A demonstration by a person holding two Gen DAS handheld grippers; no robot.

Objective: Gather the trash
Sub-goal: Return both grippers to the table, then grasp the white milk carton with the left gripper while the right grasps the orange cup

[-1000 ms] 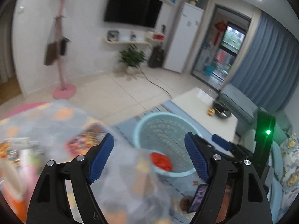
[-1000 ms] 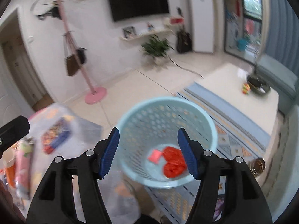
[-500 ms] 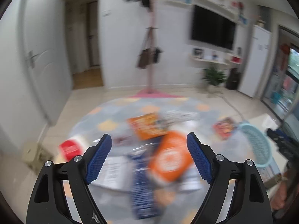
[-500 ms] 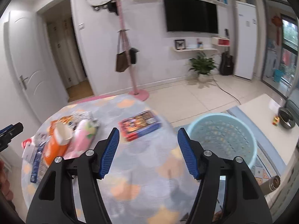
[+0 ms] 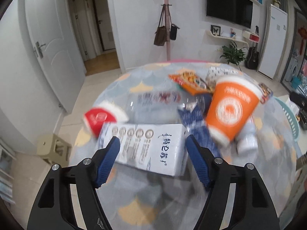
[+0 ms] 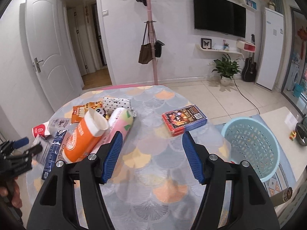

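Observation:
Trash is piled on a round table with a scale-patterned cloth (image 6: pixel 153 174). My left gripper (image 5: pixel 153 147) hovers over a white milk carton (image 5: pixel 151 143). Its jaws are closing with the carton between them, and the pads do not visibly press on it. Beyond the carton lie an orange cup (image 5: pixel 232 111), a red-and-white cup (image 5: pixel 99 117), a clear bottle (image 5: pixel 151 103), a blue pack (image 5: pixel 195 122) and an orange snack bag (image 5: pixel 191 82). My right gripper (image 6: pixel 151 143) is open and empty above the cloth, between a pink tube (image 6: pixel 119 122) and a red-and-blue box (image 6: pixel 184 119).
A light blue perforated basket (image 6: pixel 253 145) stands on the floor past the table's right edge. In the right wrist view the left gripper (image 6: pixel 21 147) and a hand show at the far left. A coat stand (image 6: pixel 151 38), a door and a low white table lie beyond.
Both views have swung away from the basket and onto the table. My left gripper has come over the white carton and its jaws have narrowed. The right jaws keep the same width.

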